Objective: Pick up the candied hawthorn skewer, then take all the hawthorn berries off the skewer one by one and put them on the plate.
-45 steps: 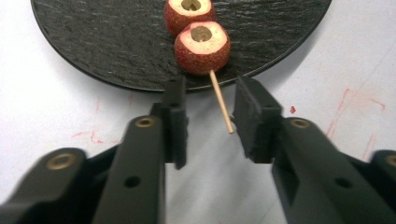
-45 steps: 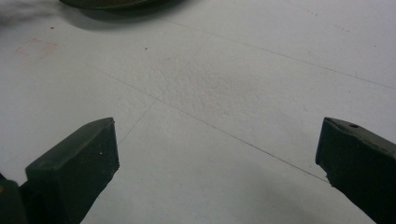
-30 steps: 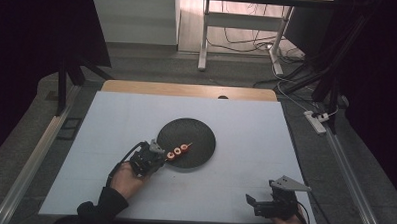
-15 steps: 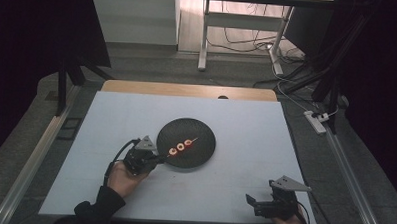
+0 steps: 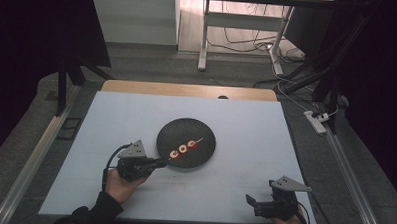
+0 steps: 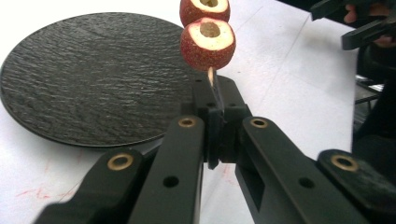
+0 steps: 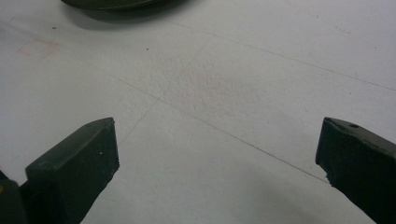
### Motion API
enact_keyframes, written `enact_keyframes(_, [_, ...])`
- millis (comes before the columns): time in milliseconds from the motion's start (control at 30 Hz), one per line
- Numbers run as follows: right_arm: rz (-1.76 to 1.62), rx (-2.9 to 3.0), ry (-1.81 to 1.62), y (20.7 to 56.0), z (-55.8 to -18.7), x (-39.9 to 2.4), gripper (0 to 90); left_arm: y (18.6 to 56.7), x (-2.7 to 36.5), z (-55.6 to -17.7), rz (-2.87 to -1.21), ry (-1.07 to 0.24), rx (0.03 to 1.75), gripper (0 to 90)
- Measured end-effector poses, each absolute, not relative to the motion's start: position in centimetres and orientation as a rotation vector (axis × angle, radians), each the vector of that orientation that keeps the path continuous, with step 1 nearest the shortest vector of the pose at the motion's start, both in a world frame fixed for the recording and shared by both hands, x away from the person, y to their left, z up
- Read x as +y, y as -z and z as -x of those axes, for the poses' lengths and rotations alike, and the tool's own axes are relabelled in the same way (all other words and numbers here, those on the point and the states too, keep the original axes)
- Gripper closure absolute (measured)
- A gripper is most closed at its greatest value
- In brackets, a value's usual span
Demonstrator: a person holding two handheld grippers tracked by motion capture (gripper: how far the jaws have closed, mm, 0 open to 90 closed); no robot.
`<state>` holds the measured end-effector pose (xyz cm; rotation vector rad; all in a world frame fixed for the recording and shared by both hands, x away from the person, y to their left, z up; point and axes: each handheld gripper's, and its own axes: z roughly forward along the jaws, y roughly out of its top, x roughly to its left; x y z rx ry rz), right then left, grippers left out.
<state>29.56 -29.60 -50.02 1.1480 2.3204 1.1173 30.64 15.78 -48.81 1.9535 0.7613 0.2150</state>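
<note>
While the left claw (image 5: 160, 162) is pinching the bare end of the stick (image 6: 211, 76), the best thing to do is to keep that squeeze steady and move slowly. Its jaws are pressed together on the thin wood, with almost no gap between them. The stick is very thin, so it could spin or slip if the squeeze gets loose. I think the hand should keep the skewer (image 5: 184, 148) nearly flat, so the fruit is not sliding toward the tip.

The skewer is reaching straight out in front of the left claw, over the near edge of the plate (image 5: 202, 131). From the high view I cannot tell if the fruit is touching the plate or floating just above it. The red fruit pieces (image 6: 208, 43) are sitting just past the claw tips, one after another along the stick.

The long line of the skewer is running away from the left claw, toward the far right side of the table (image 5: 251, 119). The held end is nearest the claw, and the thin pointed end is sticking out past the last fruit, over the middle of the plate.

The right claw (image 5: 259, 202) is waiting well apart from the plate, near the front edge of the table. Its jaws are standing wide apart with nothing between them, just bare table ahead of them.
</note>
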Motion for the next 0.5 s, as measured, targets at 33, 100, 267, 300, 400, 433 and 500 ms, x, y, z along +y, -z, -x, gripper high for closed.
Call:
enact_keyframes(33, [-1.148,2.320,-1.117,50.02,-29.56,-29.60,0.0,48.81,15.81,-30.63,-1.951,-0.213,0.761,89.4])
enact_keyframes(100, [-1.147,2.321,-1.117,50.03,-29.55,-29.60,0.0,48.80,15.82,-30.59,-1.951,-0.216,0.759,89.4])
enact_keyframes(267, [-1.147,2.310,-1.129,49.99,-29.52,-29.61,0.6,48.75,15.72,-30.41,-1.947,-0.219,0.741,89.4])
enact_keyframes(300, [-1.150,2.309,-1.127,49.96,-29.53,-29.65,0.6,48.75,15.71,-30.40,-1.946,-0.218,0.740,89.4])
enact_keyframes(400, [-1.169,2.292,-1.142,49.90,-29.54,-29.85,0.2,48.77,15.74,-30.36,-1.944,-0.222,0.736,89.4])
enact_keyframes(433, [-1.174,2.288,-1.148,49.88,-29.54,-29.91,0.0,48.77,15.82,-30.38,-1.938,-0.215,0.734,89.4])
enact_keyframes(500, [-1.182,2.281,-1.167,49.83,-29.55,-30.08,0.0,48.80,15.85,-30.33,-1.935,-0.217,0.730,89.4])
